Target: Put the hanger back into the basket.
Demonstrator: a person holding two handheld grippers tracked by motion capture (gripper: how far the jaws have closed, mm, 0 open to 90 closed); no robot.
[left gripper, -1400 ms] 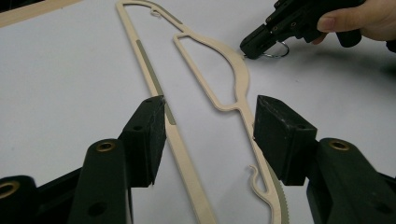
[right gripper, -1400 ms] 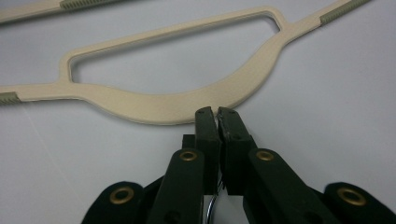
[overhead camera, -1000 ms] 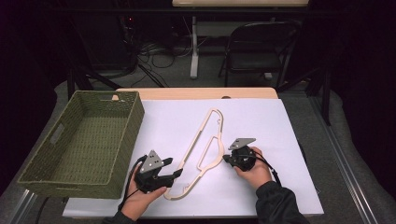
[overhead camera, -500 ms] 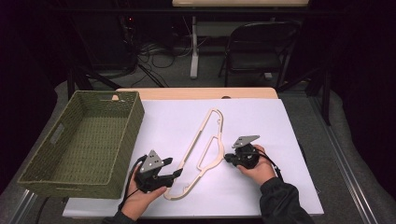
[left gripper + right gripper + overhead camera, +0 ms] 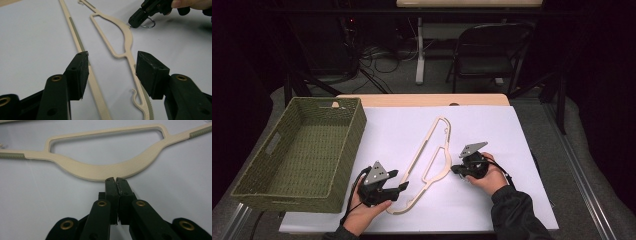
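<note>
A cream plastic hanger (image 5: 427,160) lies flat on the white table, running from the middle toward the near left. My right gripper (image 5: 455,169) rests on the table at the hanger's curved neck (image 5: 100,171). Its jaws are shut on the thin metal hook (image 5: 147,23) and have just closed a little tighter on it. My left gripper (image 5: 398,181) sits at the hanger's near end, open. In the left gripper view, its open jaws (image 5: 112,65) straddle both bars of the hanger (image 5: 126,37) without touching them.
A green woven basket (image 5: 357,130) stands on the left of the table, close to my left hand. The white tabletop (image 5: 492,130) is bare to the right and behind the hanger. A folding chair (image 5: 492,50) and cables sit on the floor beyond the table.
My right hand has shifted slightly to the right at the hanger's neck. The left gripper and the hanger lie as before.
</note>
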